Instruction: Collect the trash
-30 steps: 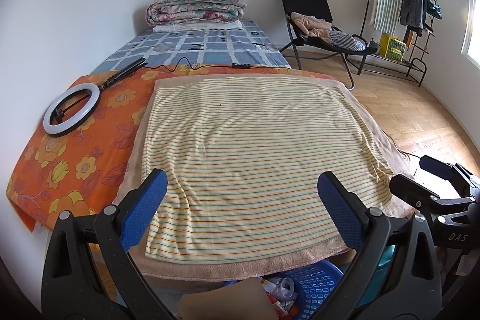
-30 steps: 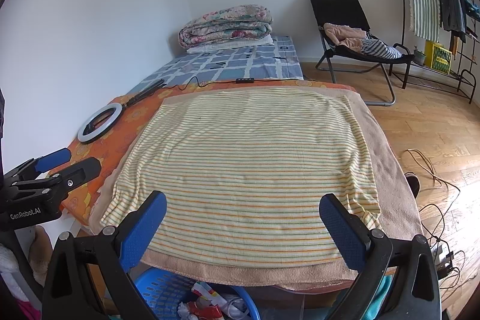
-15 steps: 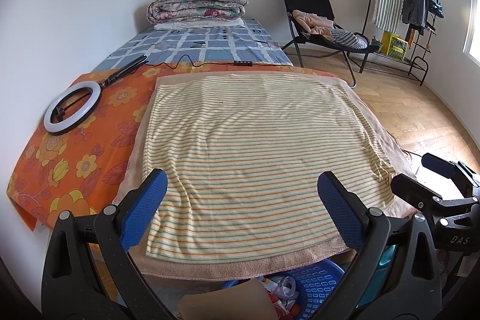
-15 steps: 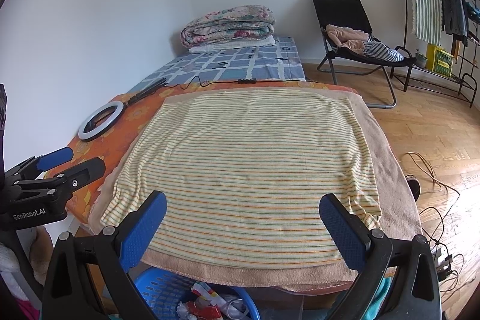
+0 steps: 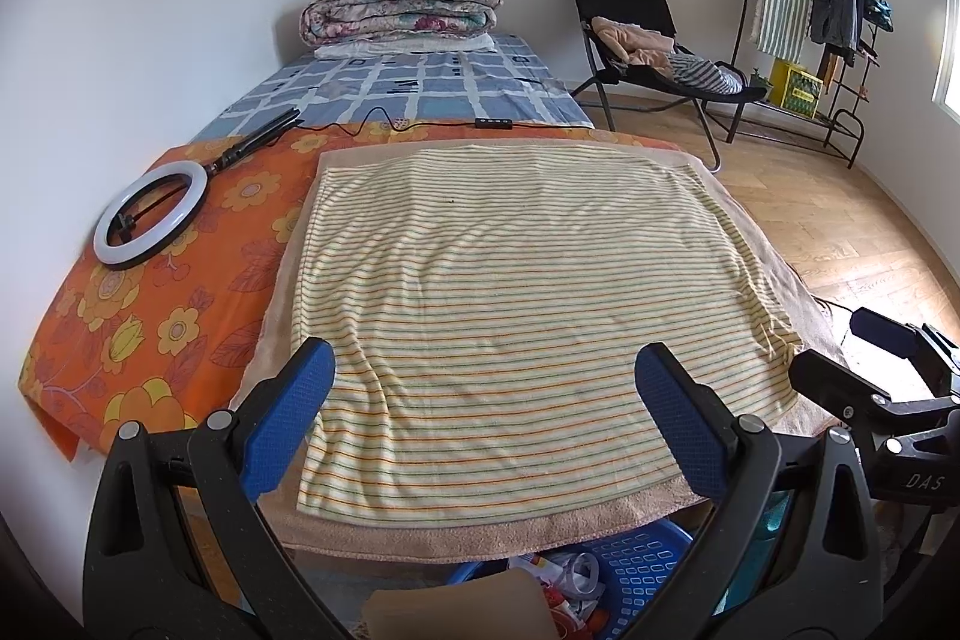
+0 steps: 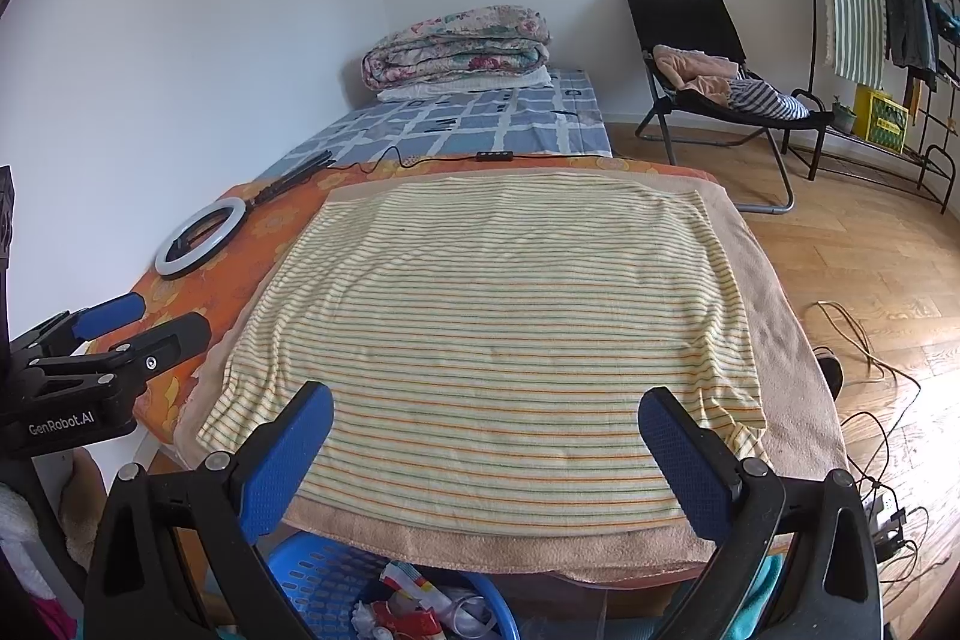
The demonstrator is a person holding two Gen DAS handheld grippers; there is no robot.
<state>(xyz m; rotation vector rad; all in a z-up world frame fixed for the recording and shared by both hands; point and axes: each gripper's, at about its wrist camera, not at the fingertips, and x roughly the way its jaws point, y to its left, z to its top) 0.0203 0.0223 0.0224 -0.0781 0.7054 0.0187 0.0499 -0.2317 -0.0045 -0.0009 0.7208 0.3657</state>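
Note:
A blue plastic basket (image 5: 636, 574) holding wrappers and other trash (image 6: 414, 613) stands on the floor below the near edge of the bed; it also shows in the right wrist view (image 6: 318, 574). My left gripper (image 5: 486, 418) is open and empty, held above the near edge of a striped towel (image 5: 510, 292). My right gripper (image 6: 486, 448) is open and empty, also over the towel's near edge (image 6: 498, 340). Each gripper shows at the side of the other's view. No trash lies on the towel.
A ring light (image 5: 150, 214) with its cable lies on the orange floral sheet (image 5: 138, 328). Folded quilts (image 5: 399, 13) sit at the far end of the bed. A black chair (image 6: 708, 64) with clothes, a clothes rack (image 6: 888, 10) and floor cables (image 6: 870, 400) are at the right.
Both views have shifted very slightly, as if the grippers pulled back a little. Both grippers stay open and empty. Nothing on the bed has moved.

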